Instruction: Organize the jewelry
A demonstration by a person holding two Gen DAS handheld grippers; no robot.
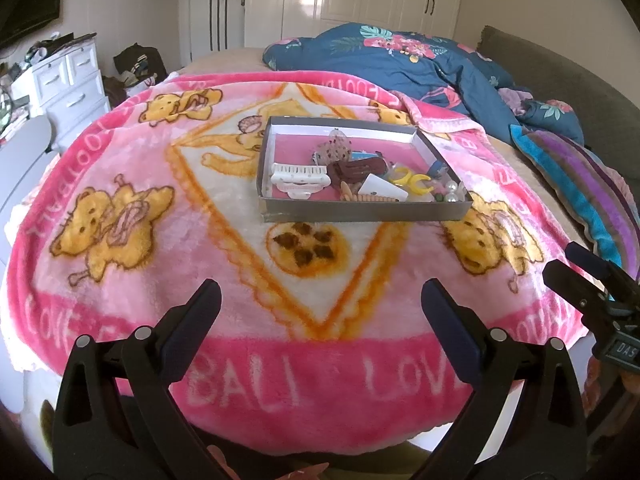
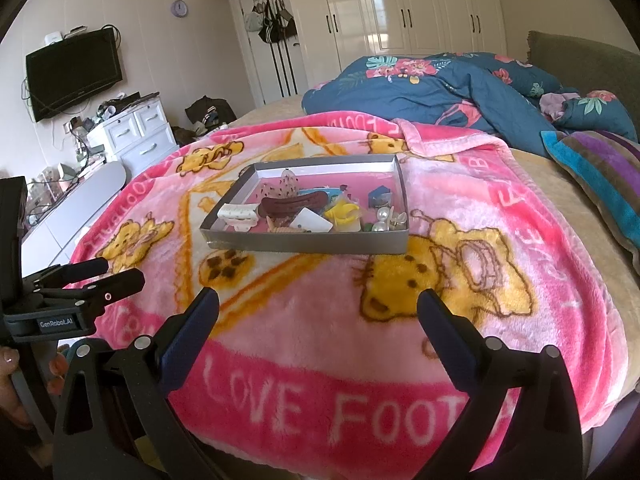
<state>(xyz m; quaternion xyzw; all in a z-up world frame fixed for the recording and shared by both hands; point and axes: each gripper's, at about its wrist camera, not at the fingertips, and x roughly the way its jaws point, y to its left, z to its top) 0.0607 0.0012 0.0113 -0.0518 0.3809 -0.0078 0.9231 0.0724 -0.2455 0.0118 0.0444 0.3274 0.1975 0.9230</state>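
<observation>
Jewelry [image 1: 452, 192] and hair clips lie mixed in a grey tray [image 1: 360, 212] on the pink blanket [image 1: 160, 208] of the bed.

Only the right wrist view shows the wall television [image 2: 74, 72] and a purple clock [image 2: 179, 8]; the left wrist view shows just a corner of that screen. Inside the tray, which has a pink floor, a white claw clip [image 1: 298, 178] lies at the near left, a brown clip [image 1: 358, 170] in the middle, yellow pieces [image 1: 416, 182] beside it, and pearls at the near right corner. Left tongs [image 1: 320, 300] and right tongs [image 2: 318, 304] are both wide apart, holding nothing, well apart from the tray.
</observation>
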